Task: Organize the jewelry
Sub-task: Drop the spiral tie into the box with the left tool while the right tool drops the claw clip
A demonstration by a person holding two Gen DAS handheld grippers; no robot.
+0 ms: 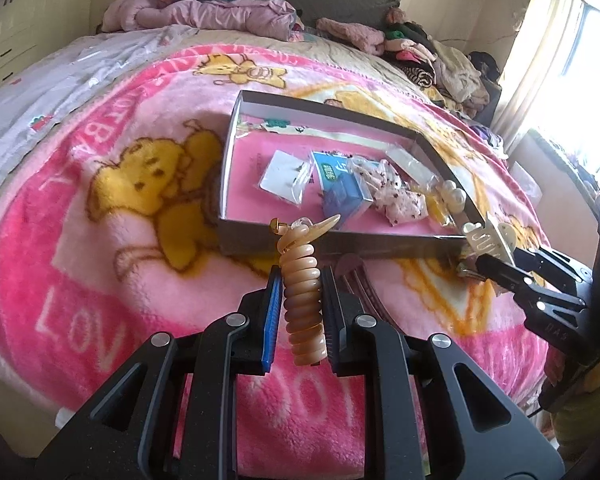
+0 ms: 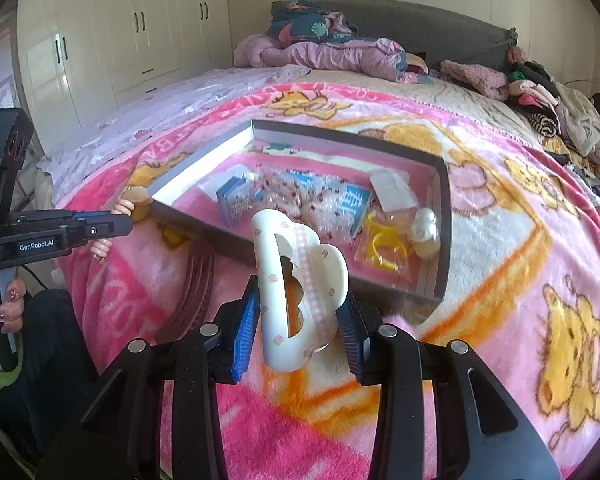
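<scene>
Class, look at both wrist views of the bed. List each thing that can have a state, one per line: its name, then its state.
Left gripper: jaws shut on the spiral hair tie.
Spiral hair tie: held upright, off the blanket.
Right gripper: jaws shut on the cream hair claw.
Cream hair claw: held, lifted.
Box: open, lidless, holding packets.
Wardrobe doors: closed.

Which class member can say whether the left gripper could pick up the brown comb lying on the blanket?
Probably not yet: the left gripper is shut on a tan spiral hair tie, though the brown comb lies uncovered nearby.
</scene>
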